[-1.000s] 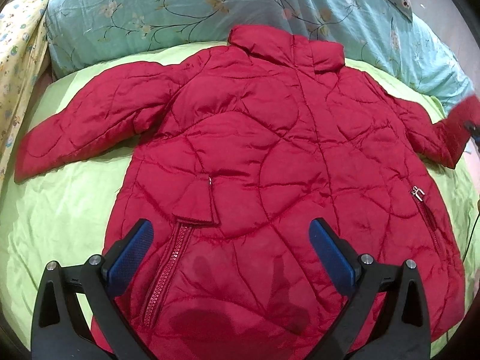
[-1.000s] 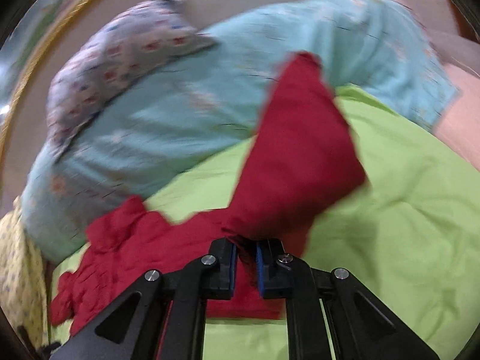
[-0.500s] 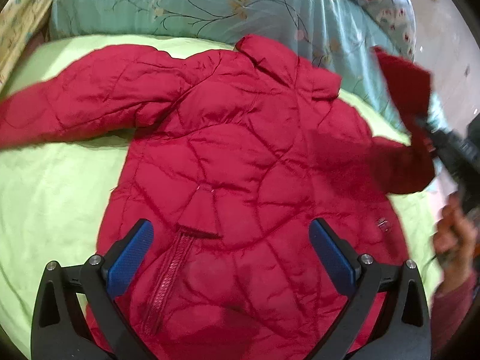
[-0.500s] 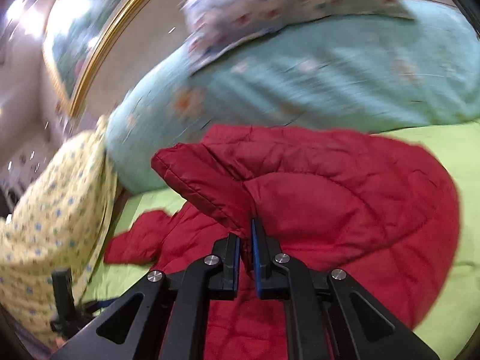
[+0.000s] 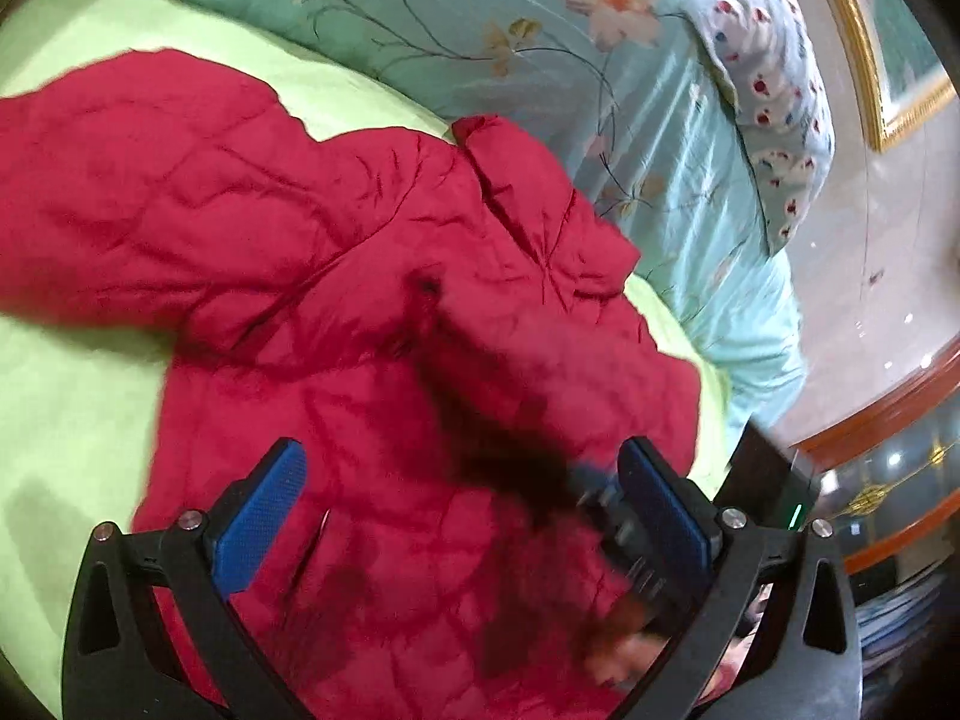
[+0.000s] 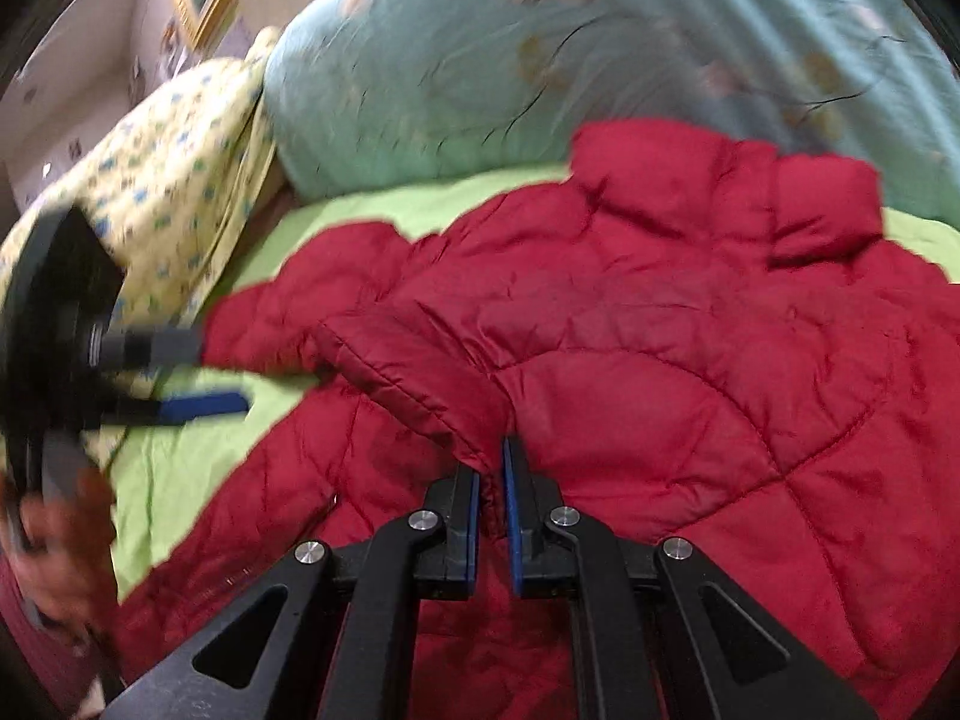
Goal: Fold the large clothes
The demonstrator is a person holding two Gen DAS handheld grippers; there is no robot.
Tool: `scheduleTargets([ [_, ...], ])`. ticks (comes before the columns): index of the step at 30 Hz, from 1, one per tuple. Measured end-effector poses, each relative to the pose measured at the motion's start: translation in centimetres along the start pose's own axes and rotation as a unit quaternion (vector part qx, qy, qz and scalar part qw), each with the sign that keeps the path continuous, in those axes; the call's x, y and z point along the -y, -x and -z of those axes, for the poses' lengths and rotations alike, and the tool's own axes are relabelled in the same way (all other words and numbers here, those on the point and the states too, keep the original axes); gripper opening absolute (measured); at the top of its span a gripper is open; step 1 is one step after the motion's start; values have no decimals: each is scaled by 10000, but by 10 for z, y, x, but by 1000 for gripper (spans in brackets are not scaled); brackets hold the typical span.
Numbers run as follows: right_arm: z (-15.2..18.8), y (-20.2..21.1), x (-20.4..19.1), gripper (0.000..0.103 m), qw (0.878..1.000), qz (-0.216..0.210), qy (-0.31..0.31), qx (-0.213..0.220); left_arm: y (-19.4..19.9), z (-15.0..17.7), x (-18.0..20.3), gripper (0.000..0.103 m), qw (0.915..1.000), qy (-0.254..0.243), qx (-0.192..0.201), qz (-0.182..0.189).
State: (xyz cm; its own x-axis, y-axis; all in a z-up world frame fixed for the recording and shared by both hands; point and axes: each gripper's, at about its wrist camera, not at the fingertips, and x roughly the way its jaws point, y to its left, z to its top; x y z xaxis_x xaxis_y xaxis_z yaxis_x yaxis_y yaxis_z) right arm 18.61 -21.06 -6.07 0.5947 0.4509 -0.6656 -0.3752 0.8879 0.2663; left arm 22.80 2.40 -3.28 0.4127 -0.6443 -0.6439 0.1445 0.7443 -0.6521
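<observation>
A red quilted jacket (image 5: 312, 276) lies spread on a lime green sheet (image 5: 66, 396); it also shows in the right wrist view (image 6: 690, 360). My right gripper (image 6: 492, 492) is shut on the cuff of the jacket's right sleeve (image 6: 414, 378), which is folded across the jacket's body. My left gripper (image 5: 456, 516) is open and empty above the lower body of the jacket. It shows blurred at the left of the right wrist view (image 6: 204, 378). The right gripper shows blurred behind the left gripper's right finger (image 5: 666, 516).
A light blue floral duvet (image 5: 540, 48) lies rolled along the head of the bed. A spotted pillow (image 5: 774, 96) rests on it. A yellow patterned blanket (image 6: 156, 180) is heaped at the bed's left side. A gold-framed picture (image 5: 888, 60) hangs on the wall.
My right gripper has carried the sleeve cuff from the jacket's right side over onto its body. My left gripper has swung right above the jacket and stayed open.
</observation>
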Motion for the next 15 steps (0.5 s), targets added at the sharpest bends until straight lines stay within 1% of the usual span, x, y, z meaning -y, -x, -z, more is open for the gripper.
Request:
scheduleTargets([
  [2, 4, -7, -2, 8, 9999, -99, 24, -58, -21, -14, -8, 103, 9995, 192, -208, 104],
  [3, 5, -9, -3, 12, 9999, -128, 42, -74, -30, -20, -13, 103, 9989, 299, -301, 177],
  [4, 6, -11, -5, 12, 9999, -102, 92, -89, -40, -25, -17, 103, 9981, 404, -394, 250],
  [5, 6, -11, -4, 12, 9998, -54, 136, -112, -49, -29, -20, 100, 9972, 497, -466, 300],
  [6, 7, -12, -4, 12, 9998, -40, 145, -118, -58, -32, -23, 85, 9965, 557, -530, 332],
  [7, 7, -12, -4, 13, 9998, -42, 131, -128, -65, -33, -23, 59, 9959, 562, -607, 356],
  [8, 7, -12, -2, 13, 9998, -71, 78, -161, -72, -34, -24, 46, 9953, 548, -717, 351],
  [9, 6, -13, -1, 13, 9998, -87, 52, -172, -79, -34, -23, 25, 9950, 504, -800, 330],
  [10, 7, -11, 0, 13, 9998, -89, 21, -188, -81, -33, -23, 23, 9953, 445, -798, 318],
  [11, 8, -12, 1, 15, 9997, -88, 4, -219, -81, -32, -20, 20, 9963, 348, -740, 262],
  [13, 11, -7, 5, 26, 9994, -159, -87, -301, -76, -33, -14, 17, 9982, 107, -596, 43],
  [14, 14, -2, 8, 36, 9992, -191, -146, -317, -73, -34, -11, 16, 9987, -58, -497, -134],
  [15, 16, 3, 11, 39, 9992, -194, -184, -291, -68, -35, -7, 16, 9982, -262, -381, -370],
])
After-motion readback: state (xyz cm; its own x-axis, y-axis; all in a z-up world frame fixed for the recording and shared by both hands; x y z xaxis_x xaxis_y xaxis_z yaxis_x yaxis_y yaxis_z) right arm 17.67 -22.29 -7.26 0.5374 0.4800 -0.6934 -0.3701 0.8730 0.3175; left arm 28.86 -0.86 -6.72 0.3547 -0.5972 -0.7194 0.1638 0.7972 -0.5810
